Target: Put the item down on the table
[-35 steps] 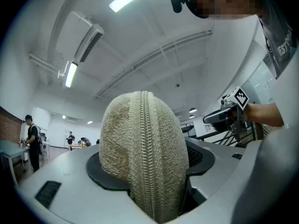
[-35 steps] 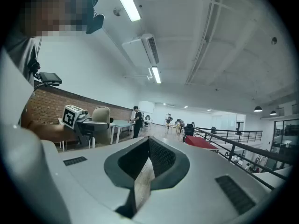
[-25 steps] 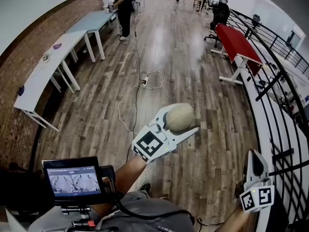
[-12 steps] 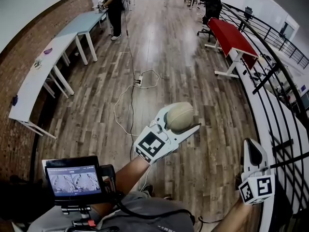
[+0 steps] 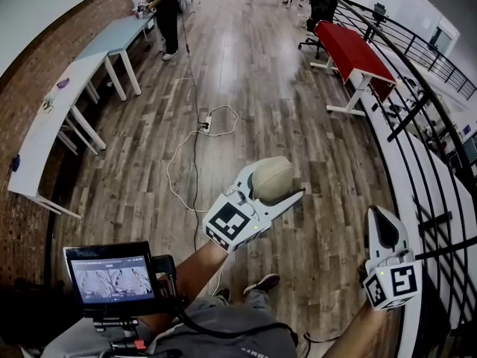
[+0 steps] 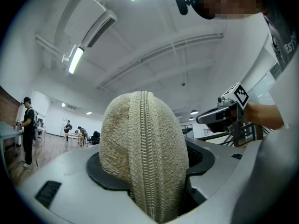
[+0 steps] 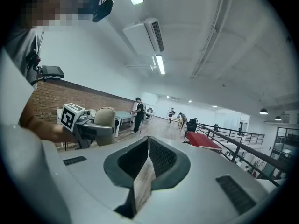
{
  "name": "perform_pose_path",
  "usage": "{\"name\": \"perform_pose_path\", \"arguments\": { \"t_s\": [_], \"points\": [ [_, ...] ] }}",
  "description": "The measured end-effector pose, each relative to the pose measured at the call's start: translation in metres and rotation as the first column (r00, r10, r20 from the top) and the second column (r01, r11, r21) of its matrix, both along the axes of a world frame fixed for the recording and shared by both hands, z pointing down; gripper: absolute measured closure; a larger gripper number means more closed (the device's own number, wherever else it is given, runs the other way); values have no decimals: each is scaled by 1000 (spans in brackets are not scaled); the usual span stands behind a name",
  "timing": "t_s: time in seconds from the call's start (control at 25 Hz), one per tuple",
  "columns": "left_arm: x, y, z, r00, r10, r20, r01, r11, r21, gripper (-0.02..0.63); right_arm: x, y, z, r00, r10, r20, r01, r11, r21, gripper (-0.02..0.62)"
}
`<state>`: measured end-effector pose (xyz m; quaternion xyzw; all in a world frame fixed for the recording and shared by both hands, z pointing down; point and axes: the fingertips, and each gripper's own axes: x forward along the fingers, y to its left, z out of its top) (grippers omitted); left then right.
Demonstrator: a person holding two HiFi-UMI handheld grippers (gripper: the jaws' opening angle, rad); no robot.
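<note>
Pouch (image 6: 142,153) pinched by left gripper (image 5: 277,183); right gripper (image 5: 378,218) pressed together, empty. Only floor (image 5: 246,73) beneath — drop risked if released early.

Wooden floor (image 5: 253,73), small monitor (image 5: 112,278), distant person (image 5: 159,7)

Beige zippered pouch (image 6: 142,153) stands upright, gripped in left tool (image 5: 275,183).

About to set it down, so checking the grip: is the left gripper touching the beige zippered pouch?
Touching. In the left gripper view, the beige zippered pouch sits wedged between the jaws of the left gripper, both pressing on its sides.
</note>
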<state>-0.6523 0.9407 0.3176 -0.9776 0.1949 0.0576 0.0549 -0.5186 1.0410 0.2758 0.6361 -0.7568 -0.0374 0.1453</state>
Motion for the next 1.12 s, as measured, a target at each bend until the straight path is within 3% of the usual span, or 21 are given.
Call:
{"name": "perform_pose_path", "arguments": {
  "t_s": [0.2,0.44,0.68,0.84,1.12],
  "points": [
    [49,-36,6,1000,-19,9,20,1000,-22,285,50,-41,10,999,-37,15,37,999,-9,589],
    [161,-105,3,998,-53,23,54,998,-21,285,164,-115,9,997,-73,37,74,997,-11,589],
    [164,-108,-7,998,-60,12,60,998,-1,285,162,-121,-2,996,-92,16,92,996,-2,589],
    [171,-116,-4,997,-67,47,67,998,17,285,168,-134,-3,994,-104,22,104,995,-4,589],
    [227,-264,18,997,-55,56,57,998,-21,285,222,-281,15,994,-100,33,100,995,-19,589]
  ]
}}
